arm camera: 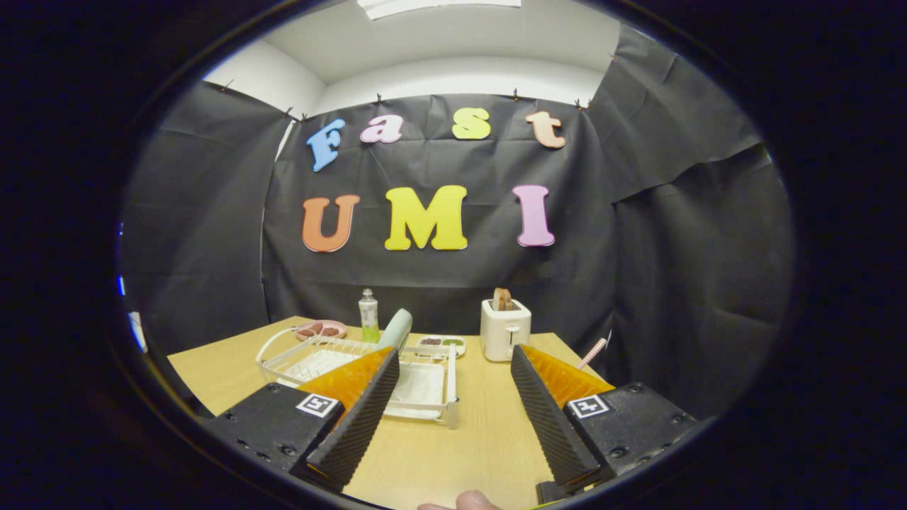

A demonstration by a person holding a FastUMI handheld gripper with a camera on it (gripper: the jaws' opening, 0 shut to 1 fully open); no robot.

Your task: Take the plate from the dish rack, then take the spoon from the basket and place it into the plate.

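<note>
— Where's the gripper?
— Above the table, jaws wide apart, holding nothing.
— And the plate?
— Upright at the dish rack's far side, beyond the left finger; the toaster stands to the right.

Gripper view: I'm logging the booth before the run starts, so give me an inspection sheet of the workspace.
Surface: wooden table.
Job's things: white dish rack ahead of the fingers; pale green plate upright in it; spoon and basket cannot be told.
Clutter: toaster with toast, bottle, pink dish, small tray, striped straw.
Grippers: gripper open, holding nothing.
Cables: nothing seen.
Surroundings: black cloth walls.
</note>
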